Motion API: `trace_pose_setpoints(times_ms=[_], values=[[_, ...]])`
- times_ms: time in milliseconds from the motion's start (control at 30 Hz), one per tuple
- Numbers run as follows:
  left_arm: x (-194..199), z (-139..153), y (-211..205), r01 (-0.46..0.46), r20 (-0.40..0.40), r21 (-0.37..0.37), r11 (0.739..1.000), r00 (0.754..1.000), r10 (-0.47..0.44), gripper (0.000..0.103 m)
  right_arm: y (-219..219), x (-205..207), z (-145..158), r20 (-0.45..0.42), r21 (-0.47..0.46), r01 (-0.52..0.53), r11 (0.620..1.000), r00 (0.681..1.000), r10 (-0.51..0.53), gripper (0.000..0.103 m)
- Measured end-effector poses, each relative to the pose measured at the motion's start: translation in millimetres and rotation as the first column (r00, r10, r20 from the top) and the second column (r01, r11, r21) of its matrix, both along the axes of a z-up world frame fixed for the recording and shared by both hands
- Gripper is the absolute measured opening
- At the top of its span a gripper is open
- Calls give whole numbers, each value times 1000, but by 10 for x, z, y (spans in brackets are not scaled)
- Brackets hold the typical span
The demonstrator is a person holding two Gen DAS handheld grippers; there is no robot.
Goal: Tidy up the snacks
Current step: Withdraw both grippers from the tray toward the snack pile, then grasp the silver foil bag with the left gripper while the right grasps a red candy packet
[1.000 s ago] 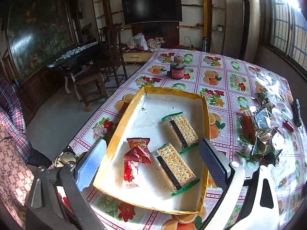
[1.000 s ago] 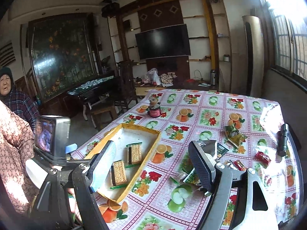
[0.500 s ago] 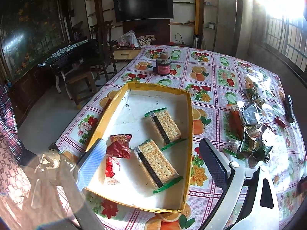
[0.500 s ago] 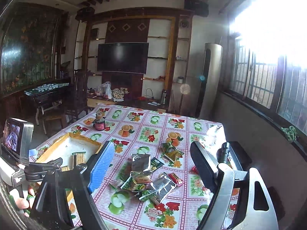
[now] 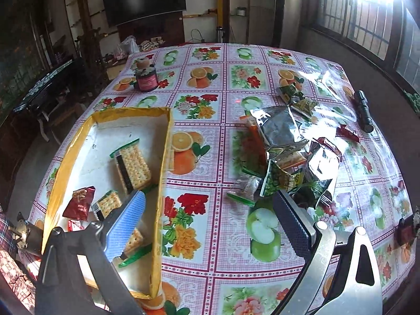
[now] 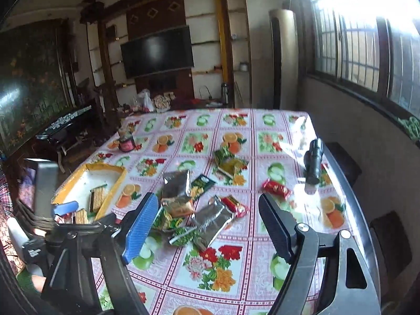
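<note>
Nothing here can be read properly. The small red packet (image 5: 80, 203) in the near left corner of the yellow-rimmed box (image 5: 165, 141) carries pale printing, too blurred to make out. The green packets (image 5: 284, 179) in the pile on the right of the table have lettering on them as well, but it is too small to tell. The dark jar (image 5: 146, 78) at the far left wears a pink label with no legible words. The red wrapper (image 6: 276, 188) near the black torch (image 6: 313, 161) shows only blurred marks.
</note>
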State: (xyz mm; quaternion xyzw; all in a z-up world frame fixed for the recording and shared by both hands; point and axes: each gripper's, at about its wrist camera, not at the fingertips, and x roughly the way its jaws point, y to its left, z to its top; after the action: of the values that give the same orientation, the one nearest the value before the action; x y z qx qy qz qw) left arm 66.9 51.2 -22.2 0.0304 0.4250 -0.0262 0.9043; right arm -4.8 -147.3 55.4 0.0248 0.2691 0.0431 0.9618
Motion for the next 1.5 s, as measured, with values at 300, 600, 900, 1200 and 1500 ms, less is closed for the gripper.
trace_pose_setpoints(times_ms=[300, 600, 900, 1200, 1500], values=[[433, -66, -317, 45, -62, -69, 997, 997, -49, 97, -561, 528, -820, -233, 134, 109, 985, 970, -75, 81], [837, -188, -601, 61, -111, -109, 992, 991, -73, 97, -791, 841, -1181, -307, 185, 179, 966, 945, -116, 81], [1235, -381, -800, 56, -160, -106, 993, 985, -72, 97, -1071, 1664, -1225, -302, 75, 236, 969, 931, -203, 81], [1496, -617, -880, 64, -215, -99, 993, 973, -85, 87, -1041, 2002, -1515, -372, -75, 173, 982, 909, -189, 41], [1405, -678, -720, 85, -228, -150, 985, 967, -118, 59, -1020, 1688, -1442, -394, 83, 105, 991, 917, -64, 22]])
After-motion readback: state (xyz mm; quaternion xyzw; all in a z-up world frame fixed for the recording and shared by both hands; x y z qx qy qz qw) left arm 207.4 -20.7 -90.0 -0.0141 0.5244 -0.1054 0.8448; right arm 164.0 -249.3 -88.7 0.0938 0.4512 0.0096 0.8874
